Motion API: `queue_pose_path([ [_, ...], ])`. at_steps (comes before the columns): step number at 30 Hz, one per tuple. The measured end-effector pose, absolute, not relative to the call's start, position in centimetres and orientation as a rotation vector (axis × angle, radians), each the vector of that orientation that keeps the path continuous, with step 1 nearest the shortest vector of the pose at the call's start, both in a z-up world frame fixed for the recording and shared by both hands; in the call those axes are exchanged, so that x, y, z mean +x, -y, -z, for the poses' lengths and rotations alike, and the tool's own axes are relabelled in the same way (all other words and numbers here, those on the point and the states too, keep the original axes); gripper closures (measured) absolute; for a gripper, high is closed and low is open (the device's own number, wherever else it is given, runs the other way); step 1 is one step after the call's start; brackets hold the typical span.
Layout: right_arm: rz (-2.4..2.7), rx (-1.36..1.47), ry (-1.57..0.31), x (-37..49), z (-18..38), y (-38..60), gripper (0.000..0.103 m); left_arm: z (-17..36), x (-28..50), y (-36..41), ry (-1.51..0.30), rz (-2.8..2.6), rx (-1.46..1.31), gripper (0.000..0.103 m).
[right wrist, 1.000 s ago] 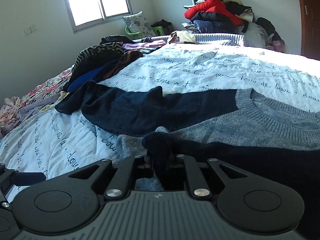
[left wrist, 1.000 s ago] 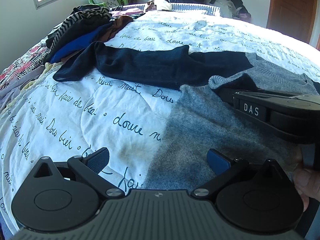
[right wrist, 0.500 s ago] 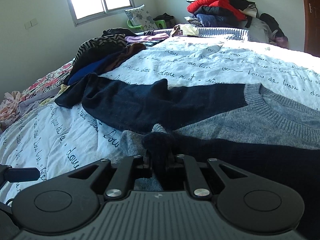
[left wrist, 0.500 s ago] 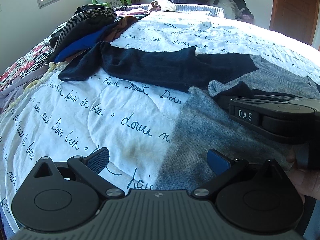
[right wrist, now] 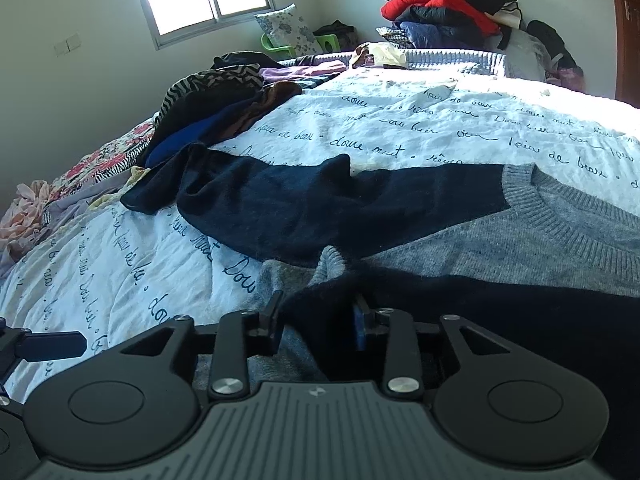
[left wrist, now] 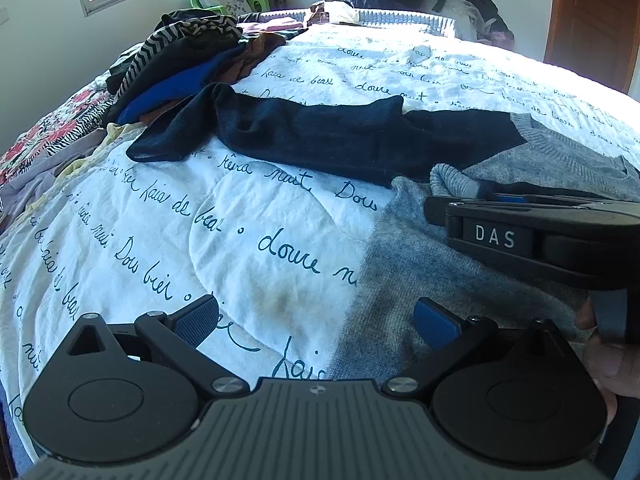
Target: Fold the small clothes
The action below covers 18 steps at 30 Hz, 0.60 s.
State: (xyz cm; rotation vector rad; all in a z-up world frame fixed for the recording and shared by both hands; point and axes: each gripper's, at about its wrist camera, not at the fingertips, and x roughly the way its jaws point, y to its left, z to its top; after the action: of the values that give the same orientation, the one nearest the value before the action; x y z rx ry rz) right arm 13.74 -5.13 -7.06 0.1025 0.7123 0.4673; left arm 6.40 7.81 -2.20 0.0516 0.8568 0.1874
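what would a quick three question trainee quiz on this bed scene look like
1. True or false: the left gripper has its jaws wide apart with nothing between them.
2. Which sleeve of the grey and navy sweater lies folded across its body: A) the one by the right gripper, B) the far one?
3. What is printed on the white bedspread?

Key: 1 true. 2 A; its jaws have just been opening, sleeve cuff between them. 3 dark handwritten script.

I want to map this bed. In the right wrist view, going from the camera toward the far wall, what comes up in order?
right gripper → dark sleeve cuff between its fingers → grey sweater → white lettered bedspread → red jacket pile.
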Motion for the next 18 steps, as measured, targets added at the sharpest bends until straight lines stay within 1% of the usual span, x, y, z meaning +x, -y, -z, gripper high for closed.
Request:
queue_pose_path([
  [2, -0.499, 0.147, -0.715, 13.7, 6.8, 5.4, 0.054, 2.2, 6.4, -7.9, -0.857, -0.190, 0.050, 0.000],
  [9, -0.489, 0.288, -0.604, 13.5, 3.7, 7.9, 0.053, 2.2, 6.4, -8.1, -0.857, -0.193, 0.048, 0.000],
  [13, -0.390, 0.131, -0.608, 14.5, 3.4, 8.3, 0.053, 2.2, 6.4, -8.2, -0.857, -0.195, 0.045, 0.000],
  [18, -0.404, -0.057, -0.653, 14.9, 4.9, 7.5, 0.053, 2.3, 6.4, -8.4, -0.859, -0.200, 0.039, 0.000],
])
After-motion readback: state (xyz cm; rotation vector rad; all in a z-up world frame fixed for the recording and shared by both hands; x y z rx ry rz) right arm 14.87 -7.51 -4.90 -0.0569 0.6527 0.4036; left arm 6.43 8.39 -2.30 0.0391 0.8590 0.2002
